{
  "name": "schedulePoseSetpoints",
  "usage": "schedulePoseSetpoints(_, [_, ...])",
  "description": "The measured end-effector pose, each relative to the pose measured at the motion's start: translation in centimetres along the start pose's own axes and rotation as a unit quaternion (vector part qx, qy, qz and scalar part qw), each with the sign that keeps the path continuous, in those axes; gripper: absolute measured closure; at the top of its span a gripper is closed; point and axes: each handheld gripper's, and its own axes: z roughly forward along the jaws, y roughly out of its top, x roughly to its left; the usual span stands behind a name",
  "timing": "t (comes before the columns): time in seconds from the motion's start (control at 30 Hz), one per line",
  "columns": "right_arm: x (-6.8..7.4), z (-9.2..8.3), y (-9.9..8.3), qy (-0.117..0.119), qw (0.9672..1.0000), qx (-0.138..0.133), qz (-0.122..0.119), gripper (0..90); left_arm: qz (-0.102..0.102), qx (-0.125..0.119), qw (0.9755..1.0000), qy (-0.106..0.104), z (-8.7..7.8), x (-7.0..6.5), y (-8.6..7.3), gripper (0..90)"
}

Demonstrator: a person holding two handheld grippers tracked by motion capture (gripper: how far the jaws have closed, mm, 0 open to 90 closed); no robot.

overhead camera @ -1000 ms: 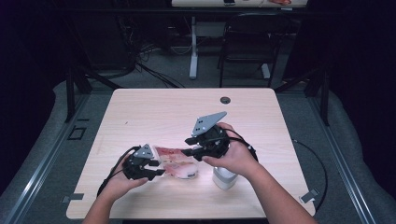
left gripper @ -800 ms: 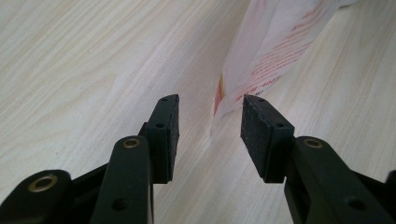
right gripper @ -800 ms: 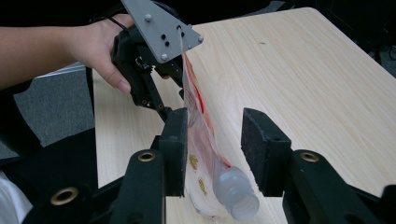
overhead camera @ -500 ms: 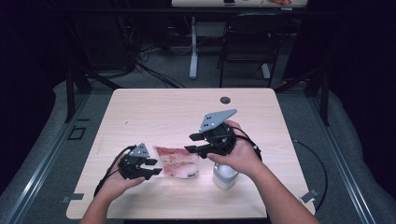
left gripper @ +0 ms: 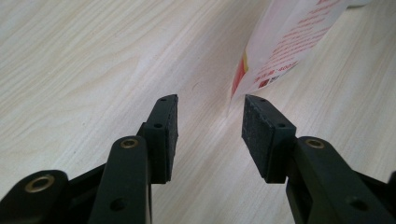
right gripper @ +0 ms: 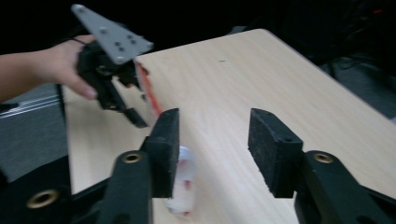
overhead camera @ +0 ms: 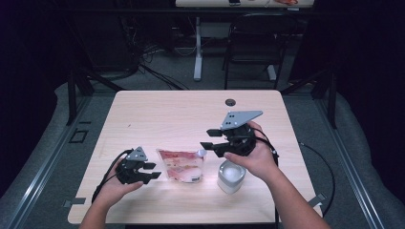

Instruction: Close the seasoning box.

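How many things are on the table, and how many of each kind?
Pouch with red print: 1
White cup: 1
Small dark round thing near the far edge: 1
Total: 3

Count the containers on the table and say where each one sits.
2. The red-and-white pouch lies near the front edge, just beside the left gripper. The white cup stands to the pouch's right, below the right gripper.
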Motion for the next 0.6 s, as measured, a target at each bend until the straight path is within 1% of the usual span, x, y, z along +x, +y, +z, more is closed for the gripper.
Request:
schedulePoseSetpoints(0.03, [-0.4,-0.5,-0.4,-0.009,0.9999,-0.007,0.011,51.6,0.000,-0.002,1.0000,-0.001,-0.2,0.1,-0.1,55.4])
schedulePoseSetpoints(0.07, [-0.6,-0.7,-0.5,-0.013,0.9997,-0.011,0.016,51.1,-0.003,-0.004,1.0000,0.002,-0.3,0.1,-0.2,55.3])
schedulePoseSetpoints(0.1, [-0.6,-0.7,-0.5,-0.013,0.9997,-0.011,0.016,51.1,-0.003,-0.004,1.0000,0.002,-0.3,0.1,-0.2,55.2])
schedulePoseSetpoints(0.17, [-0.8,-1.4,-1.1,-0.032,0.9990,-0.021,0.021,50.9,-0.010,-0.010,0.9999,0.004,-0.6,0.4,-0.4,55.0])
schedulePoseSetpoints(0.2, [-0.9,-1.7,-1.2,-0.039,0.9988,-0.020,0.022,50.9,-0.010,-0.011,0.9999,0.004,-0.7,0.4,-0.5,54.9])
schedulePoseSetpoints(0.23, [-0.9,-1.7,-1.2,-0.039,0.9988,-0.020,0.022,50.9,-0.010,-0.011,0.9999,0.004,-0.7,0.4,-0.5,54.5])
schedulePoseSetpoints(0.3, [-1.2,-2.6,-2.1,-0.044,0.9978,-0.034,0.034,51.2,-0.008,-0.008,0.9999,0.007,-0.9,0.5,-0.6,54.1])
schedulePoseSetpoints(0.4, [-1.7,-3.7,-3.0,-0.049,0.9961,-0.051,0.053,51.8,-0.013,-0.016,0.9997,0.010,-1.6,0.8,-0.9,53.1])
schedulePoseSetpoints(0.43, [-1.7,-3.7,-3.0,-0.049,0.9961,-0.051,0.053,51.8,-0.013,-0.016,0.9997,0.010,-1.6,0.8,-0.9,53.0])
schedulePoseSetpoints(0.47, [-2.1,-4.3,-3.6,-0.049,0.9944,-0.064,0.068,52.2,-0.019,-0.019,0.9995,0.014,-1.8,0.9,-1.1,52.7])
schedulePoseSetpoints(0.5, [-2.3,-4.7,-3.9,-0.052,0.9938,-0.066,0.073,52.3,-0.020,-0.018,0.9995,0.015,-1.9,1.0,-1.2,52.4])
schedulePoseSetpoints(0.53, [-2.3,-4.7,-3.9,-0.052,0.9938,-0.066,0.073,52.3,-0.020,-0.018,0.9995,0.015,-1.9,1.0,-1.2,52.4])
schedulePoseSetpoints(0.57, [-2.7,-5.3,-4.6,-0.059,0.9917,-0.077,0.083,52.1,-0.021,-0.020,0.9994,0.018,-2.1,1.1,-1.3,52.2])
schedulePoseSetpoints(0.6, [-2.9,-5.6,-4.9,-0.061,0.9908,-0.082,0.089,51.6,-0.023,-0.021,0.9993,0.020,-2.1,1.1,-1.3,52.0])
